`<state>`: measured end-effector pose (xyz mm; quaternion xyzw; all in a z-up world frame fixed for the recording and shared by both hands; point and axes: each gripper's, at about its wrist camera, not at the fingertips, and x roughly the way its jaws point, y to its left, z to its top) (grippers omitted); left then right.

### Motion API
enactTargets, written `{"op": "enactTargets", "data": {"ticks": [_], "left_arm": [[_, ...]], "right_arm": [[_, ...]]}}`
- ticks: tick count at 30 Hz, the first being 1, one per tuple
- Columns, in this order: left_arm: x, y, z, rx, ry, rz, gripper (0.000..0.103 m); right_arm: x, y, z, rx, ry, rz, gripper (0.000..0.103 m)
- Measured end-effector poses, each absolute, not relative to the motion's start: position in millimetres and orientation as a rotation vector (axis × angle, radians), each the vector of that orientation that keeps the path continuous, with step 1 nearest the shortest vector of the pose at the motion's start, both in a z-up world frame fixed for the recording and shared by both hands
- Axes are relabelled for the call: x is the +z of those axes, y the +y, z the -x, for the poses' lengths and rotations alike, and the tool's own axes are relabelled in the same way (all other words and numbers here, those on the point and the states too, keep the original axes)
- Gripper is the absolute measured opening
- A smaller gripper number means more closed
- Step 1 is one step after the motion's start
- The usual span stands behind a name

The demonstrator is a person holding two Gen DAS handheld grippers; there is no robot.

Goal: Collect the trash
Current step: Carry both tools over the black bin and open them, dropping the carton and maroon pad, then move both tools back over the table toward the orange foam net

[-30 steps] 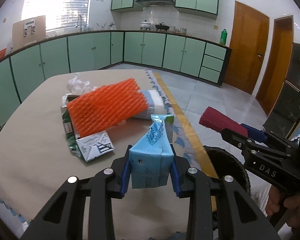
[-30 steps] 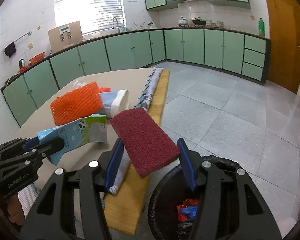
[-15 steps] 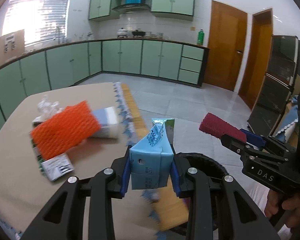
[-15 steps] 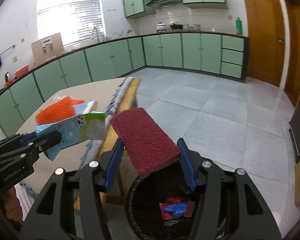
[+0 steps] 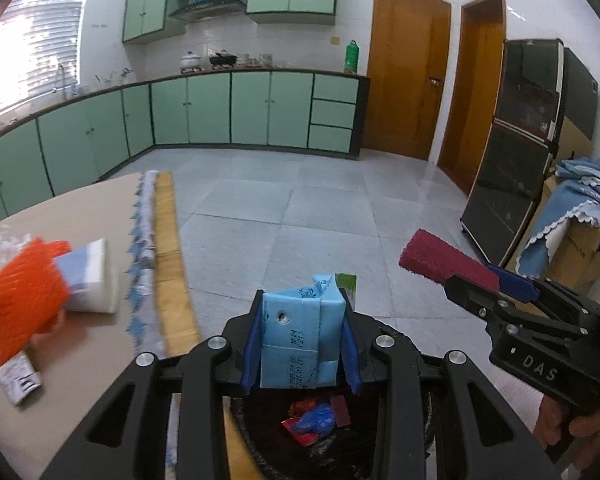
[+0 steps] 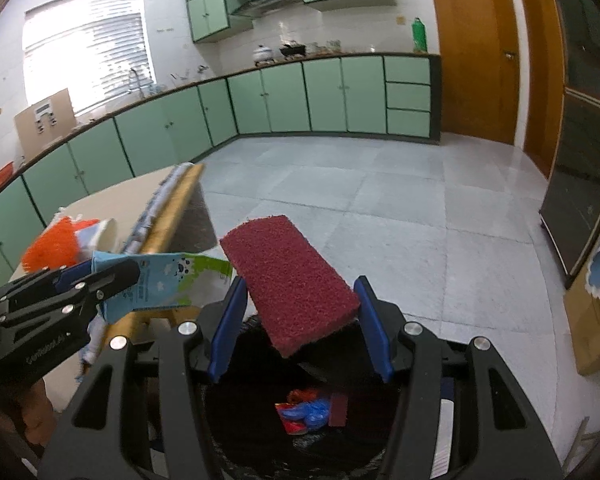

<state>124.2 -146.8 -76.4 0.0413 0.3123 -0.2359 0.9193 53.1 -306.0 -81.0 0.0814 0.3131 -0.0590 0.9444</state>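
Two grippers (image 5: pixel 300 344) (image 6: pixel 300 320), one carton (image 5: pixel 298 340), one sponge (image 6: pixel 290 280)

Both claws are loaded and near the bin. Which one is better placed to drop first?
Left, narrowly. The left claw holds the blue carton directly above the black trash bin. The right claw holds its red scouring pad over the bin's far rim.

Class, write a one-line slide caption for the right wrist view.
Right gripper holds a maroon scouring pad above the black trash bin.
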Motion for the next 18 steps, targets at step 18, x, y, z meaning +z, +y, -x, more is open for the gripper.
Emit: {"op": "enactTargets", "data": {"ticks": [18], "left_arm": [[-86, -164, -141, -0.502, 0.693, -0.067, 0.062]], "right_arm": [[-113, -326, -59, -0.221, 0.665, -0.172, 0.090]]}}
